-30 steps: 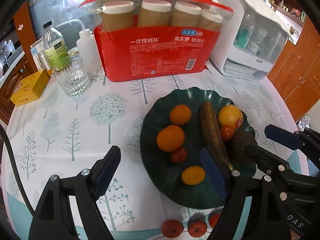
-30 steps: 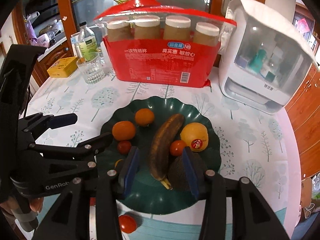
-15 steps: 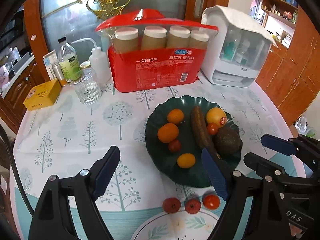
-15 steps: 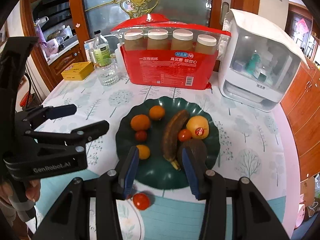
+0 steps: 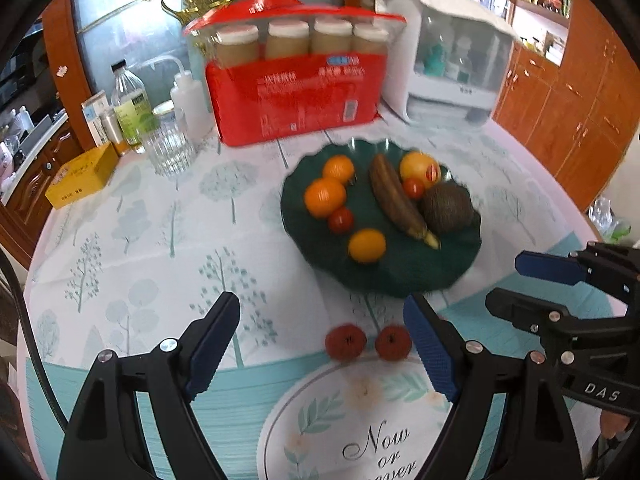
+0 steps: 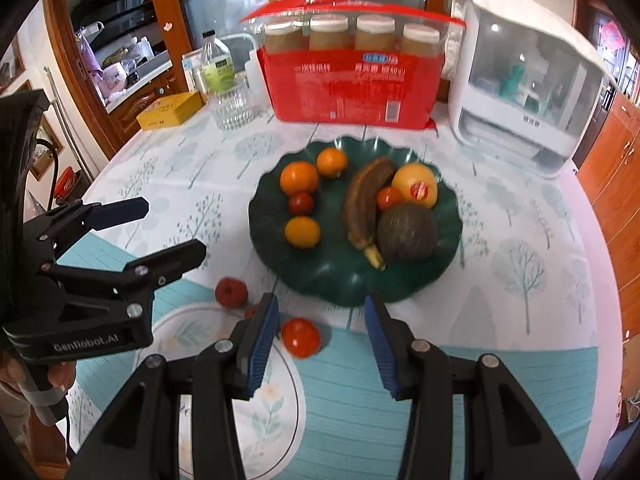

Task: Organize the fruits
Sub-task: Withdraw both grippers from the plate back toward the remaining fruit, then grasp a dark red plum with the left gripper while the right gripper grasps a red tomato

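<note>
Green scalloped plate (image 5: 400,276) has shrunk toward upper frame; my empty, parted claws (image 5: 320,344) (image 6: 322,320) now frame the stray red fruits (image 5: 346,341) still to collect.

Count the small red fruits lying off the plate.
3, in a row before the plate: left fruit, middle fruit, right tomato. Others may be out of sight.

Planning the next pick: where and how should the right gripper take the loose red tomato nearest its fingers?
Grip the tomato across its widest middle, coming from above. It is small, round and sits on the tablecloth, clear of the green plate, just ahead of the open right gripper, left of centre. Shift slightly left first.
</note>
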